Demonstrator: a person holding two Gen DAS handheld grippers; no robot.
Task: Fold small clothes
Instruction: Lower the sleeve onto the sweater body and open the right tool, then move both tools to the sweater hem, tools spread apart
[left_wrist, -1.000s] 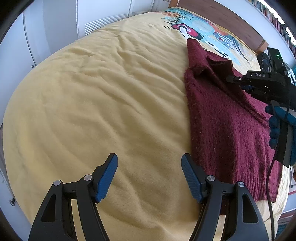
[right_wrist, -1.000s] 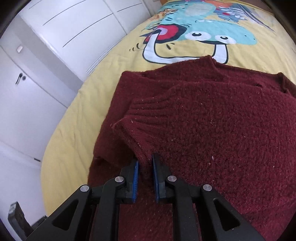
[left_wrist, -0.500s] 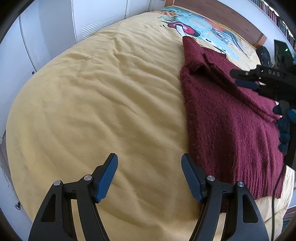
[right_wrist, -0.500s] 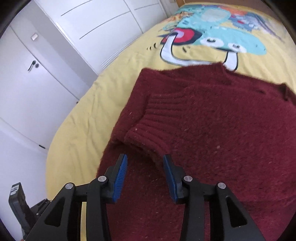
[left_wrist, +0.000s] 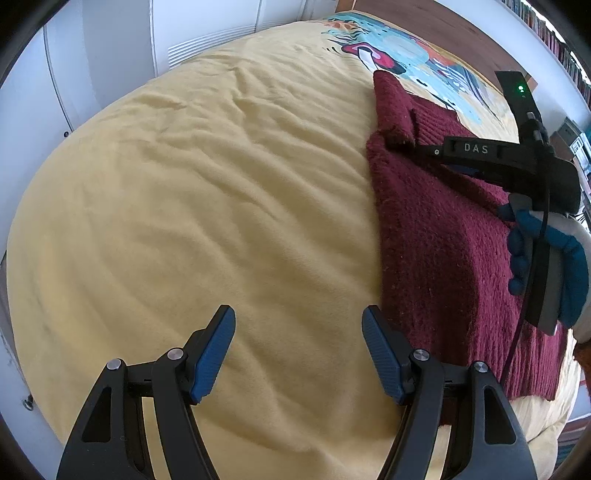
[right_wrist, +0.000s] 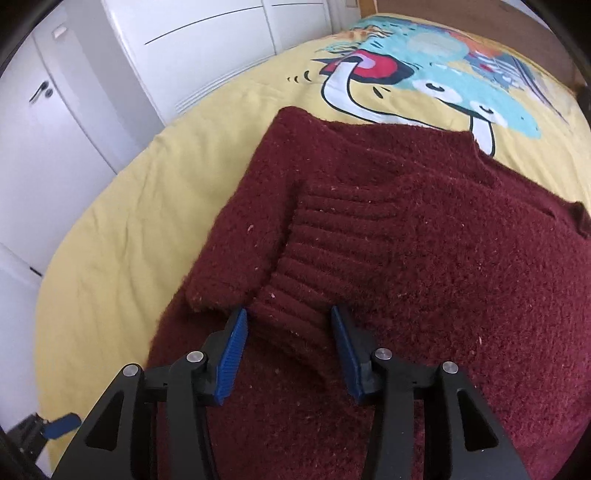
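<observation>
The dark red, fuzzy knitted sweater (right_wrist: 424, 258) lies flat on the bed, on the yellow, softly wrinkled bed cover (left_wrist: 207, 206). In the left wrist view the sweater (left_wrist: 436, 236) occupies the right part of the bed, with its ribbed hem at the near right edge and bare yellow fabric to its left. One sleeve is folded inward across the body; its ribbed cuff (right_wrist: 314, 273) shows parallel raised ridges, in contrast to the loose, bouclé-like surface of the body. A large cartoon print (right_wrist: 436, 77) in turquoise, red and white covers the far end of the bed cover, just beyond the shoulder line of the sweater.

The right tool (right_wrist: 288, 347) has black plastic arms with metal pivot pins and blue ribbed pads (right_wrist: 231, 354). Its jaws stand apart at moderate width, one on each side of the end of the ribbed cuff. The pads do not press on the fabric, and the tool grips nothing. In the left wrist view the right tool (left_wrist: 391, 142) reaches over the sweater, held by a hand in a blue glove (left_wrist: 543, 254).

The left tool (left_wrist: 297, 354) is spread wide over the bare yellow cover, to the left of the sweater, and holds nothing.

White panelled cabinet doors (right_wrist: 207, 48) stand at the far left of the bed.
</observation>
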